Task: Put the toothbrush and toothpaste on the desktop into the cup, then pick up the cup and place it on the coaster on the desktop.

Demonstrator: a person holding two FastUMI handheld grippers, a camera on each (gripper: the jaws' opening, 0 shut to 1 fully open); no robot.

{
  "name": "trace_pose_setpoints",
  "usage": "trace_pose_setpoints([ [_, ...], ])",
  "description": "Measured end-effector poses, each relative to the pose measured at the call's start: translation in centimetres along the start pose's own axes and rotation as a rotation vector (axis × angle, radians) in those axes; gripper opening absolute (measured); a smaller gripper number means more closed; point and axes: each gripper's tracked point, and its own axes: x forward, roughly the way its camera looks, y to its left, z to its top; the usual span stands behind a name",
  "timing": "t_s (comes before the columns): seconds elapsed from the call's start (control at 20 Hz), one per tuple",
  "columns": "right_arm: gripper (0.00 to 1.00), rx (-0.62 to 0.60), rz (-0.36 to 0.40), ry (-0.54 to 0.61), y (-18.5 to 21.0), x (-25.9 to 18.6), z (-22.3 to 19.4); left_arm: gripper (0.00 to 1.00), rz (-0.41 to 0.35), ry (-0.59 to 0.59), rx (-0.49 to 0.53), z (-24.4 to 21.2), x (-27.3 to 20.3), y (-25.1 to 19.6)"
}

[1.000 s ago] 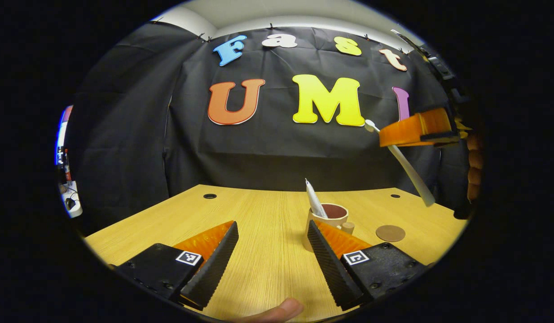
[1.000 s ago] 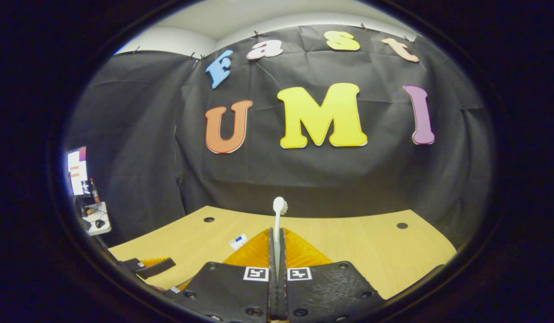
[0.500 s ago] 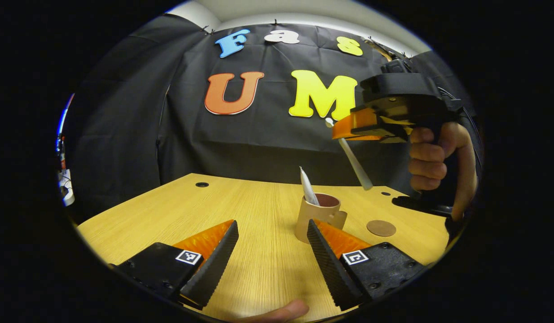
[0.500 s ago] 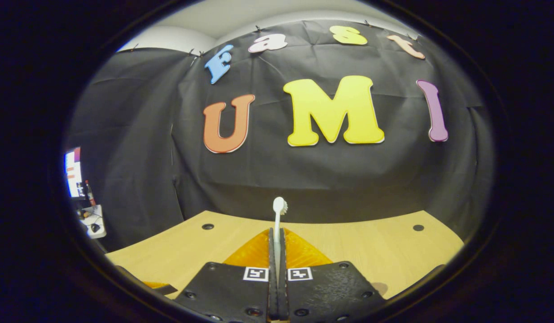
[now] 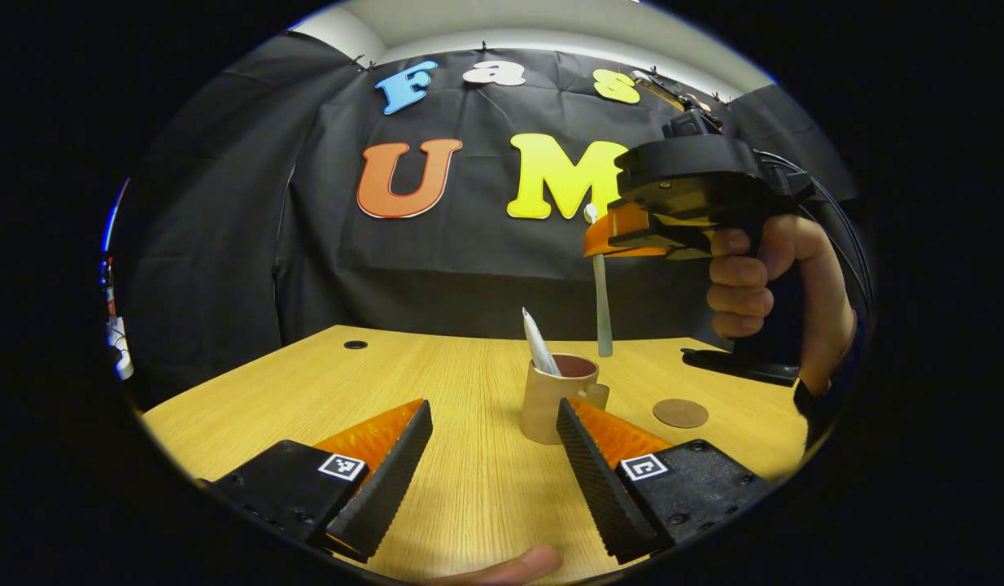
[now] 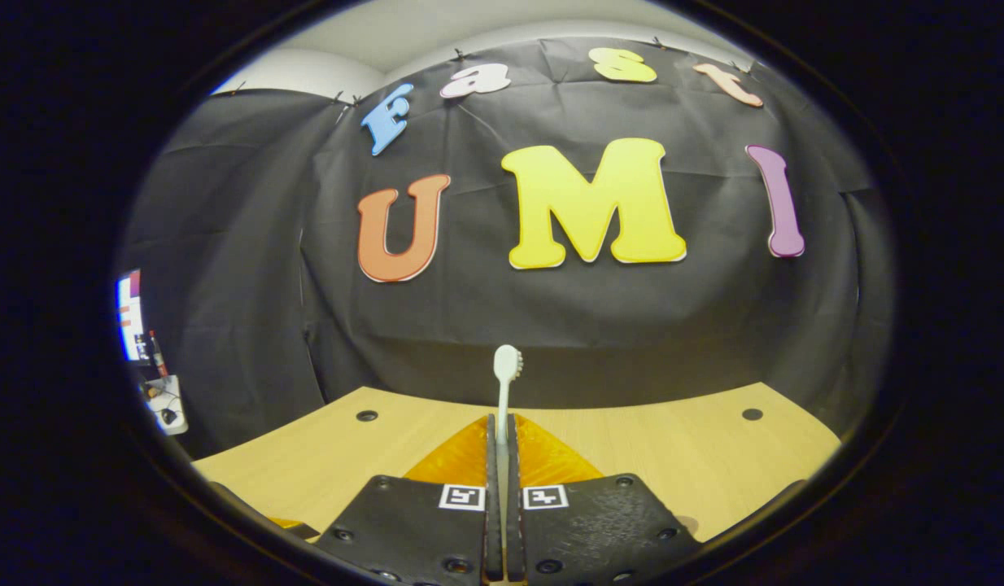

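Observation:
A tan cup (image 5: 544,403) with a dark inside stands on the wooden desk (image 5: 477,391), and a white toothpaste tube (image 5: 538,343) leans out of it. My right gripper (image 5: 597,238) hangs above and just right of the cup, shut on a white toothbrush (image 5: 602,303) that points almost straight down, its lower end a little above the rim. In the right gripper view the toothbrush (image 6: 504,382) sticks up between my right gripper (image 6: 499,443). My left gripper (image 5: 494,431) is open low over the desk, the cup just beyond its right finger. A round brown coaster (image 5: 680,413) lies right of the cup.
A hand (image 5: 774,293) holds the right gripper's handle at the right. Small round holes (image 5: 355,345) sit near the desk's far edge. A fingertip (image 5: 510,567) shows at the bottom of the left gripper view. Bare desk lies left of the cup.
The right gripper has carried the toothbrush leftward, toward the cup. The brush has swung from slanted to nearly vertical above the rim. The left gripper stays open in place.

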Motion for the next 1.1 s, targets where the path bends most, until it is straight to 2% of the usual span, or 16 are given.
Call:
trace_pose_setpoints([
  [0.45, 0.05, -0.045, -0.020, 0.020, 0.0, 1.2, -0.8, 0.98, -0.003, 0.012, 0.011, -0.6, 0.1, -0.1],
  [0.65, 0.08, -0.044, 0.001, 0.045, 0.5, 1.5, -1.6, 0.98, -0.001, 0.026, -0.001, -1.1, 0.0, 0.1],
  [0.7, 0.13, -0.046, 0.007, 0.044, 0.7, 1.5, -1.6, 0.98, 0.000, 0.029, -0.005, -1.3, 0.1, 0.2],
  [0.75, 0.34, -0.050, 0.010, 0.041, 0.7, 1.4, -1.5, 0.98, 0.000, 0.031, -0.010, -1.4, 0.1, 0.2],
  [0.8, 0.45, -0.057, 0.014, 0.036, 0.8, 1.3, -1.5, 0.98, 0.000, 0.036, -0.013, -1.5, 0.1, 0.2],
  [0.85, 0.64, -0.065, 0.010, 0.032, 0.7, 1.1, -1.3, 0.98, -0.002, 0.040, -0.017, -1.7, 0.1, 0.1],
  [0.95, 0.80, -0.075, 0.003, 0.032, 0.5, 0.8, -1.3, 0.98, 0.003, 0.044, -0.018, -1.8, 0.2, 0.2],
  [1.1, 0.82, -0.073, 0.009, 0.037, 0.2, 0.3, -1.4, 0.98, 0.012, 0.047, -0.012, -1.9, 0.4, 0.2],
])
